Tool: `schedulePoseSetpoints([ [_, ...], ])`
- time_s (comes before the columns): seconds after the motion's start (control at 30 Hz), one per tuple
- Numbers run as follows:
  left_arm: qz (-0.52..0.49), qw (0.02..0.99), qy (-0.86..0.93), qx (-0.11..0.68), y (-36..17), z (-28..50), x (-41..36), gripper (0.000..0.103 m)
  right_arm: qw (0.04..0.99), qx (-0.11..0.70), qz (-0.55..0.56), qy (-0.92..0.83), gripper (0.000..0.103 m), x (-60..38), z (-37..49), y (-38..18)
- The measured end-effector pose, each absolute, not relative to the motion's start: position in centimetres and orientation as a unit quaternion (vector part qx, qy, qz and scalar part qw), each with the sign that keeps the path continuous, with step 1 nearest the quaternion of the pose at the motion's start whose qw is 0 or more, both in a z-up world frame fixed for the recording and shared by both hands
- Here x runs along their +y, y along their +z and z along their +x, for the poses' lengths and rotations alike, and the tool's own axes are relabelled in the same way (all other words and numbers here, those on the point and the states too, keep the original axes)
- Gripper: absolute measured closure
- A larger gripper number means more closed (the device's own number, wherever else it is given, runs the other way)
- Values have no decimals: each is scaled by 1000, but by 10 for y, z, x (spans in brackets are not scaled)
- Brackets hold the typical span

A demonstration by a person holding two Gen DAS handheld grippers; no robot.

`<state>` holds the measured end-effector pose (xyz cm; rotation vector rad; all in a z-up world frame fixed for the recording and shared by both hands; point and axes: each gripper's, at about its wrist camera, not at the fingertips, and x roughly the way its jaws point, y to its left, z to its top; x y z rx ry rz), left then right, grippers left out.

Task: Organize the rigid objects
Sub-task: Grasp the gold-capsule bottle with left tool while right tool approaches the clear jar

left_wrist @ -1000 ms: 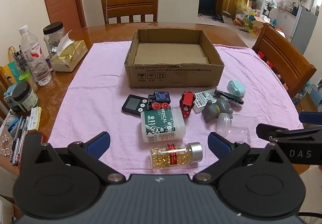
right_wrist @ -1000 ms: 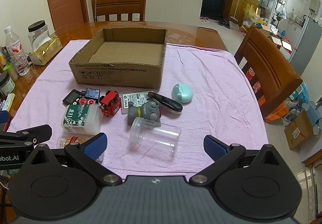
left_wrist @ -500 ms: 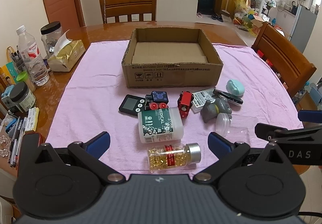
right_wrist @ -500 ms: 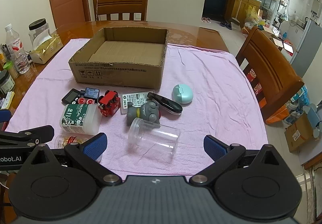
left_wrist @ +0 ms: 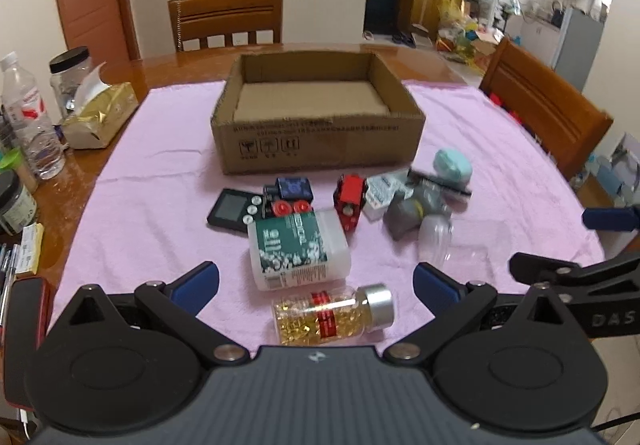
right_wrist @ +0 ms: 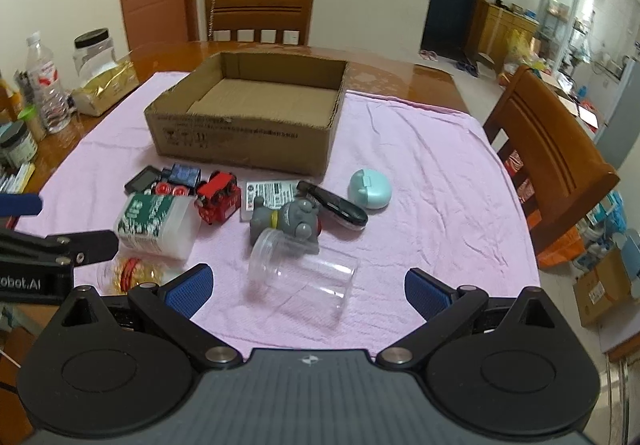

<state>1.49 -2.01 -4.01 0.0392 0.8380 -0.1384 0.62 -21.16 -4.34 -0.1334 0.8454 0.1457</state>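
Observation:
An empty cardboard box stands on the pink cloth. In front of it lie a white bottle with a green label, a bottle of gold capsules, a clear jar, a grey toy, a red toy train, a blue toy train, a black timer, a mint case and a black clip. My left gripper is open above the capsule bottle. My right gripper is open above the clear jar.
On the wooden table's left edge stand a water bottle, a tissue pack, jars and pens. Wooden chairs stand at the far side and on the right. The table's right edge drops to the floor.
Both grippers have moved slightly forward and lower toward the objects; the view is blurred with motion. Nothing was grasped and the objects have not moved.

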Motion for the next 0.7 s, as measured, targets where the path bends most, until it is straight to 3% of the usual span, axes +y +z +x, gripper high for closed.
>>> schedulePoseSetpoints([
  [0.7, 3, 901, -57, 429, -114, 31, -34, 1, 877, 468, -77, 77, 0, -222, 1, -99],
])
